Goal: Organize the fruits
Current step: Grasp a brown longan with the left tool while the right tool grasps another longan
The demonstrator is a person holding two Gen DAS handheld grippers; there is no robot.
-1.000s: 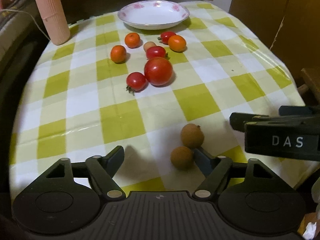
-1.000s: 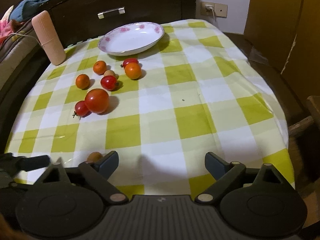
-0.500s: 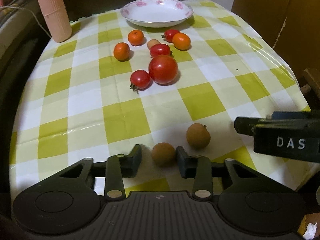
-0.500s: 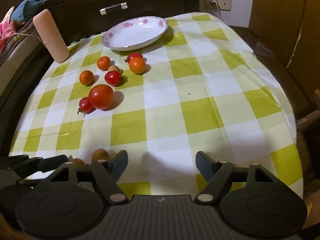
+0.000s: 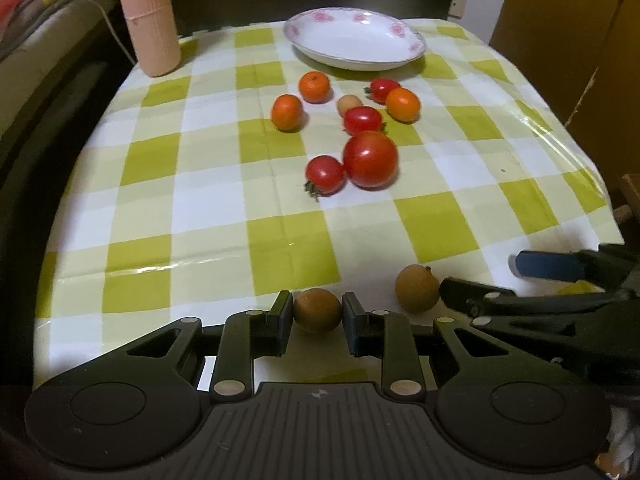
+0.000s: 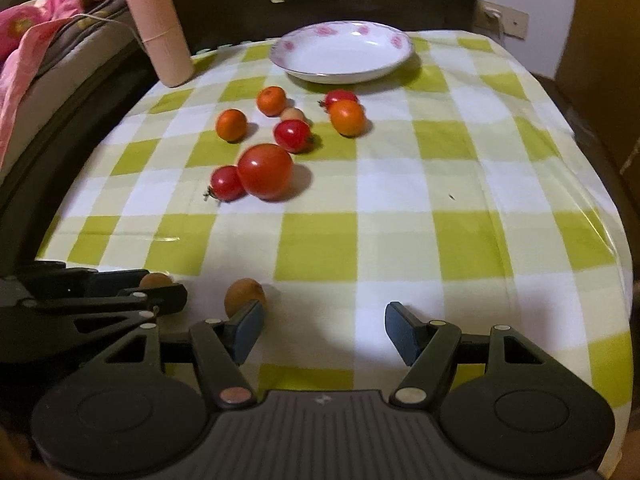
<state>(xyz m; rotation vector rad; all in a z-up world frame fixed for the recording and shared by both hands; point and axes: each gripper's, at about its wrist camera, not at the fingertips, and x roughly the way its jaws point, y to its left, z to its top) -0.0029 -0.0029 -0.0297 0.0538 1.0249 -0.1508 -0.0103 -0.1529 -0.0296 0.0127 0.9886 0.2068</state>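
Left gripper (image 5: 317, 312) clamps a brown fruit (image 5: 317, 309) at the near table edge (image 5: 72, 312); right gripper (image 6: 324, 330) stands released beside the second brown fruit (image 6: 243, 294); risk: a finger nudges it, rolling it off.

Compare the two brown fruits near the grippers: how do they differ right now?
The nearer brown fruit sits clamped between the left gripper pads, whose jaws have just been closing; the other brown fruit lies free on the checked cloth. In the right wrist view the free one lies just outside the open right gripper, beside its left finger, while the clamped one is mostly hidden. Both are round, dull brown and similar in size.
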